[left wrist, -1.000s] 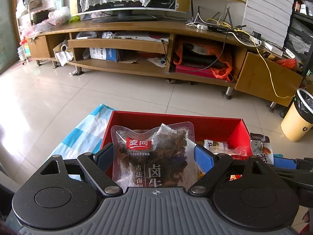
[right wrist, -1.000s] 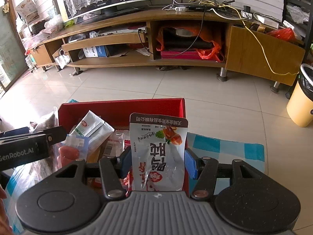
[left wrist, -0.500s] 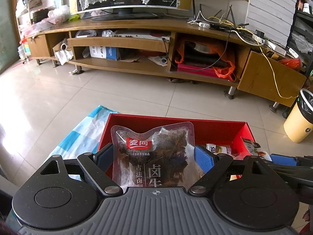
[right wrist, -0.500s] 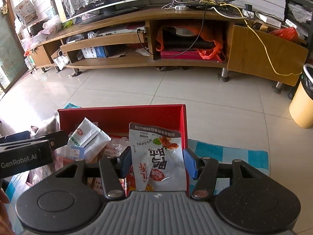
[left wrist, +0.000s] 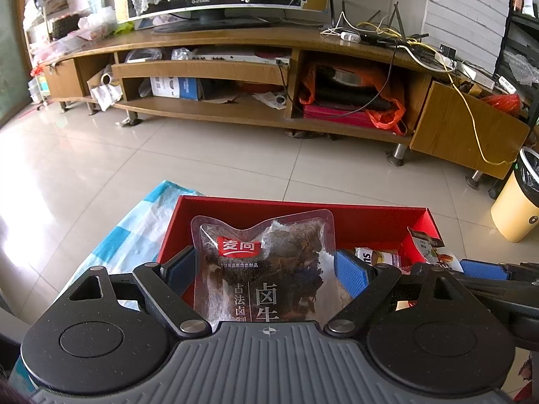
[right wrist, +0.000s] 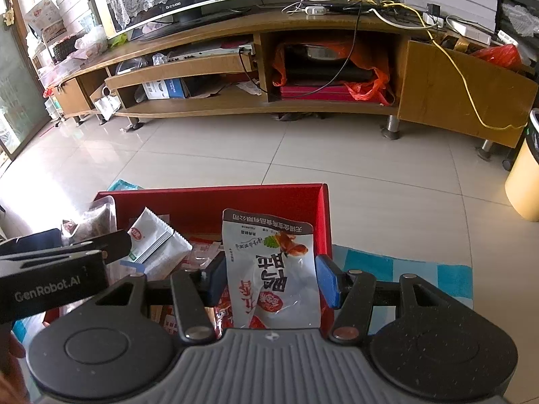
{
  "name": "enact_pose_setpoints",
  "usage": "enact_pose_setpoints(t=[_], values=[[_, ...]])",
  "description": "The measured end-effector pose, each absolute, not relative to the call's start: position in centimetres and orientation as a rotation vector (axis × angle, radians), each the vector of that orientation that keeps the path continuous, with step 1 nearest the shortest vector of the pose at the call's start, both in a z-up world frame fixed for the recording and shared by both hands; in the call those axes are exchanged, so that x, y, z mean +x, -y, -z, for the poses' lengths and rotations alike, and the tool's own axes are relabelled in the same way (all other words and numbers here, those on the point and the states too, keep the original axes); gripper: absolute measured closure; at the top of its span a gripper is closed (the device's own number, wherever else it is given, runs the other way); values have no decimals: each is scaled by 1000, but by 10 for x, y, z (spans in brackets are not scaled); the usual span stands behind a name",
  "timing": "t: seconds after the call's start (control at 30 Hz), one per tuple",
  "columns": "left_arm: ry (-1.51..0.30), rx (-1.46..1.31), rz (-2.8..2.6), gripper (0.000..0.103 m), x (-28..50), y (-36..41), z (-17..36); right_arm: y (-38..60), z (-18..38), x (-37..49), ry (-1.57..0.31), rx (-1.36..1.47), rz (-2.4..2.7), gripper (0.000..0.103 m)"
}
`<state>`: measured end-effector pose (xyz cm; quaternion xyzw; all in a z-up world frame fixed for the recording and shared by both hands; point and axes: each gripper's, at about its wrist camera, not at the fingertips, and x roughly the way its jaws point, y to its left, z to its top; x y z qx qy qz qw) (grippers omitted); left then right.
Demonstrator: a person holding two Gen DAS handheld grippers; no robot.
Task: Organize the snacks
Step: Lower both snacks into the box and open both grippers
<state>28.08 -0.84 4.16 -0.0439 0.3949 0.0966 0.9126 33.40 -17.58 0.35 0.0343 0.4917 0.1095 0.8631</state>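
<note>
A red box (left wrist: 353, 217) sits on a blue-and-white checked cloth (left wrist: 134, 232) on the tiled floor. My left gripper (left wrist: 266, 271) is shut on a clear pouch of dark braised meat (left wrist: 266, 262) and holds it over the left side of the box. My right gripper (right wrist: 269, 277) is shut on a silver and red snack bag (right wrist: 273, 269) and holds it over the right side of the red box (right wrist: 262, 202). Several loose packets lie inside, among them a white sachet (right wrist: 155, 239). The left gripper's body (right wrist: 50, 279) shows at the left of the right wrist view.
A long wooden TV stand (left wrist: 269, 67) with a monitor and cables runs across the far side of the room. A yellow bin (left wrist: 515, 198) stands on the floor at the right. Bare tiled floor (left wrist: 235, 158) lies between the box and the stand.
Both grippers have dropped slightly and drawn back, so the box's far wall sits lower in both views. Each still holds its pouch.
</note>
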Motion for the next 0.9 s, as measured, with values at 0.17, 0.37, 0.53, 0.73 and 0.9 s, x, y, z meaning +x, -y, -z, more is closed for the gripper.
enact_pose_setpoints(t=[0.17,0.37,0.53,0.73,0.9], values=[[-819,-87,-200,13,284,9,-39,173,-2,336,-1030,76,-236,48],[-830,-84,-204,13,290,10,-35,169,2,339,-1030,76,-244,47],[-842,-86,-210,13,294,9,-30,167,4,342,-1032,72,-242,47],[-854,-84,-218,13,300,8,-25,165,14,346,-1044,64,-242,48],[-867,-69,-215,10,301,9,-21,166,25,350,-1069,84,-240,48]])
